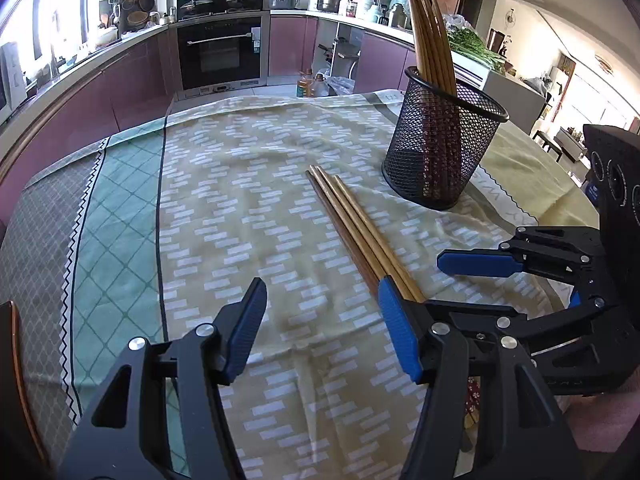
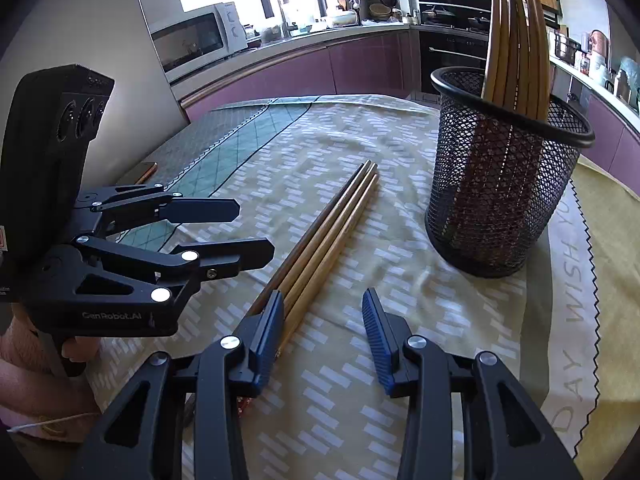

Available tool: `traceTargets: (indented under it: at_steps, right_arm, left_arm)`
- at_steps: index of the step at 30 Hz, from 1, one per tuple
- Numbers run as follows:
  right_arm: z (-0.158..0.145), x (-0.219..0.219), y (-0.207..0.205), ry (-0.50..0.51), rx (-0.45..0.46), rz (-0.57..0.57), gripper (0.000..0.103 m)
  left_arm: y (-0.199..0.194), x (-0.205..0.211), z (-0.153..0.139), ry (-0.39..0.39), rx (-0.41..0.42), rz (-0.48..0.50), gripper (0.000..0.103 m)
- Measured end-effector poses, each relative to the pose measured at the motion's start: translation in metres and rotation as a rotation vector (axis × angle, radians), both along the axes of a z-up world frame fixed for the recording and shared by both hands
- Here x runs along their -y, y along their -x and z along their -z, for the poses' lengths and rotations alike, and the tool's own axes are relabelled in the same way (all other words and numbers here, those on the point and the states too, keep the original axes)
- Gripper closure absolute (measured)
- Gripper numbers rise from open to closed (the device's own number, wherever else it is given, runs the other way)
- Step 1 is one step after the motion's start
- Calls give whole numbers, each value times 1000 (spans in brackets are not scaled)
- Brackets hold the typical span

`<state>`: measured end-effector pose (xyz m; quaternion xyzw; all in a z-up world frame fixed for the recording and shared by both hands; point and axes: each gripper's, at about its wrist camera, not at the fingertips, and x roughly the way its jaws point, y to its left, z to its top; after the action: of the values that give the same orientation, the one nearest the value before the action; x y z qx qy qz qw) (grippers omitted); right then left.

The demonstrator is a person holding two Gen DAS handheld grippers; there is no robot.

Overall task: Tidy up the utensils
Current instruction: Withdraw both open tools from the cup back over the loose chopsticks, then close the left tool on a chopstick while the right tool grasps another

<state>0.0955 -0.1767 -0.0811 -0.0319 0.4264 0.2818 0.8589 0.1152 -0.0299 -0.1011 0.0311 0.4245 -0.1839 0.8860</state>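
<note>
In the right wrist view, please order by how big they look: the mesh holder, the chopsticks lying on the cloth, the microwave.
1. mesh holder, but it is near the camera
2. chopsticks lying on the cloth, long but thin
3. microwave, far away, so probably larger in reality

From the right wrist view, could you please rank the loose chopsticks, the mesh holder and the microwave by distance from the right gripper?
1. Loose chopsticks, lying on the cloth beside the right gripper, on its left.
2. Mesh holder, standing ahead to the right.
3. Microwave, on the far counter, left.

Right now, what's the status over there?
Left tool open, right tool open, both empty. Loose chopsticks lie on tablecloth beside mesh holder. Nothing in the way.
</note>
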Motion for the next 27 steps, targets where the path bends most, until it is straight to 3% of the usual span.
traceTargets:
  at_steps: [14,27]
  right_arm:
    - [0,3,-6,8,-9,19,70]
    - [2,2,-8,21,-5,23,72]
  left_arm:
    - [-12,15,9,-17,-30,27,48]
    - [-15,12,9,-16,-48,61,59]
